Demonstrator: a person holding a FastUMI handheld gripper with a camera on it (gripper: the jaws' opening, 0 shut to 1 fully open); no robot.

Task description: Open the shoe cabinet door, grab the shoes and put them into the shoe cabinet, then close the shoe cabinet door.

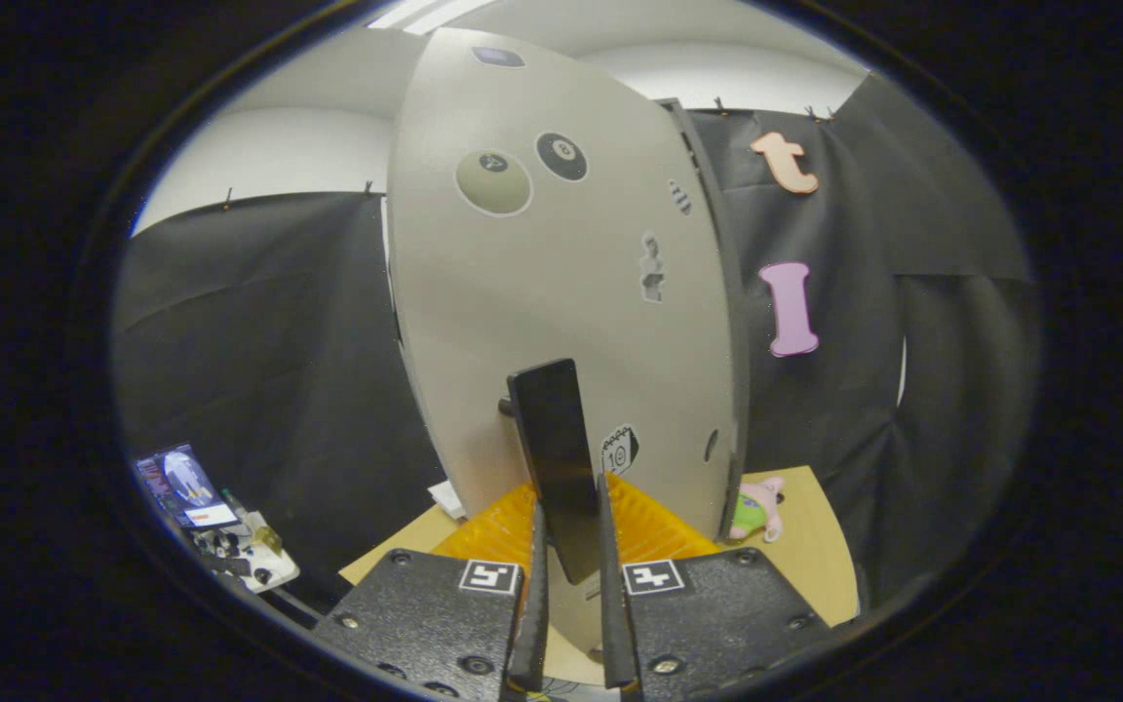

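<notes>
gripper [571, 585] low in front of the tall pale grey shoe cabinet door [561, 292], its two fingers drawn in close, one on each side of the dark flat upright bar handle [557, 458] of that door; both fingers [534, 604] look pressed against the bar's lower end, so the gripper is pinching the handle

handle stands on a short dark stub off the door face, near the door's lower middle; it rises from between the fingertips and leans slightly away from them

door surface carries round stickers: a large olive-grey disc [492, 182] high on the door, a black numbered billiard-ball one [561, 156] just beside it, a small dark oval one at the door's very top, a small white tag-shaped one [619, 451] just beside the handle, plus a few small pale marks toward the door's hinge-side edge

dark cabinet frame edge [732, 322] runs along the far side of the door, touching it; whether the door sits flush or slightly ajar i cannot tell

at the foot of the door, an orange ribbed mat [654, 526] lies on a light wooden tabletop [815, 546], partly under the fingers

a small pink and green plush toy [756, 512] sits on the tabletop just past the door's lower corner, beside the frame edge

well away from the door on its other side, low down, a white device with a lit screen [196, 492] and small dark parts around it

no shoes identified; a small white object [447, 497] shows at the door's lower corner, too small to tell what
</notes>
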